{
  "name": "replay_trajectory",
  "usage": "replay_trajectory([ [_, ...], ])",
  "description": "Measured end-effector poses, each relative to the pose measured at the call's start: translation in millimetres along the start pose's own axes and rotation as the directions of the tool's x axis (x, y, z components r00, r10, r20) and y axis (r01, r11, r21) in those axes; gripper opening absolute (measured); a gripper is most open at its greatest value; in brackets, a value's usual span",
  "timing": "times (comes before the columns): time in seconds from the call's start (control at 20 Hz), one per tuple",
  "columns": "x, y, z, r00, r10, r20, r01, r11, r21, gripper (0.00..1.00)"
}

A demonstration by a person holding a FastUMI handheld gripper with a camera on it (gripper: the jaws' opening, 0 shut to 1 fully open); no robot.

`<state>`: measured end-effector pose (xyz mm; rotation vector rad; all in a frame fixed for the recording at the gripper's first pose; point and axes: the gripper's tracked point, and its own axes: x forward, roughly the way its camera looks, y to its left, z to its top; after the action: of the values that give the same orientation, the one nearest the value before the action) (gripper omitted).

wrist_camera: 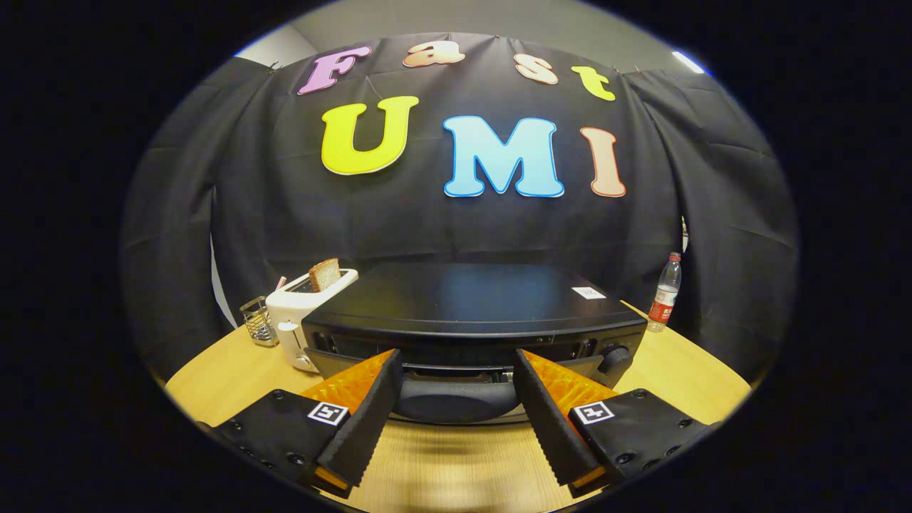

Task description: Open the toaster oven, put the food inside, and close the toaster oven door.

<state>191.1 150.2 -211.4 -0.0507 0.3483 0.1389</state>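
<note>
I see my gripper (456, 370) with jaws wide apart and empty, flanking the toaster oven (474, 313) door handle (457, 400).

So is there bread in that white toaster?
Yes, a slice of bread stands up out of the white toaster, left of the oven.

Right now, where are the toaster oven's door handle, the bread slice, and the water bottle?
door handle (456, 400), gripper view, middle of the grip.
bread slice (325, 273), gripper view, its face.
water bottle (664, 296), gripper view, its label.
</note>
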Motion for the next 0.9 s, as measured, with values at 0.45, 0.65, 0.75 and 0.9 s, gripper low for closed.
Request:
replay_trajectory([
  [0.45,-41,0,-49,0.996,-0.012,-0.091,0.011,1.000,-0.006,0.97],
  [0.65,-53,2,-73,0.991,-0.014,-0.136,0.010,1.000,-0.025,0.96],
  [0.75,-57,3,-89,0.985,-0.009,-0.172,0.003,0.999,-0.033,0.97],
  [0.9,-69,2,-114,0.969,0.003,-0.247,-0.008,1.000,-0.017,0.97],
])
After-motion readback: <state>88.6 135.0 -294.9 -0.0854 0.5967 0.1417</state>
